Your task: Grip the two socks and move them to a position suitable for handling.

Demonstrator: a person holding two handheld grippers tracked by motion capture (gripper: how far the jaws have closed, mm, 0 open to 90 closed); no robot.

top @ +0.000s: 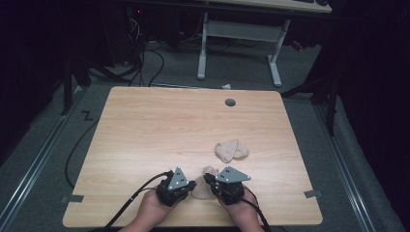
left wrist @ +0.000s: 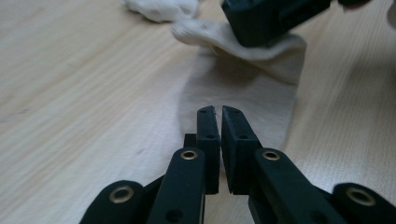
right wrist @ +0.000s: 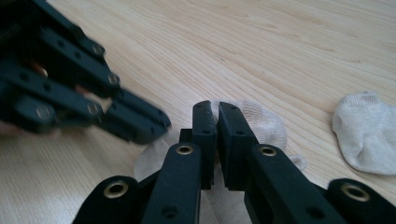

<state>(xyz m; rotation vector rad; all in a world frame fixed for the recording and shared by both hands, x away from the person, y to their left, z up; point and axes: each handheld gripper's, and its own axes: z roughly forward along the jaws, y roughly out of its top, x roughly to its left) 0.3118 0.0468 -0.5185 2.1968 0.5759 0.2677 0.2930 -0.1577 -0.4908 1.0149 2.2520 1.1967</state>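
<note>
A beige sock [top: 200,190] lies at the table's near edge between my two grippers. My right gripper [top: 207,178] is shut on its cuff; pale cloth shows between the tips [right wrist: 215,110], and in the left gripper view that end [left wrist: 280,58] is lifted off the wood. My left gripper [top: 194,185] comes in from the left with its jaws shut [left wrist: 218,112] over the flat part of the sock [left wrist: 243,93]. I see no cloth between them. A second beige sock [top: 232,151] lies bunched farther out to the right [right wrist: 366,133].
The wooden table [top: 159,130] has a round cable hole [top: 230,102] near its far edge. Beyond it stand a white desk frame [top: 239,31] and black cables on grey carpet [top: 145,63]. Tape marks sit at the near corners [top: 71,198].
</note>
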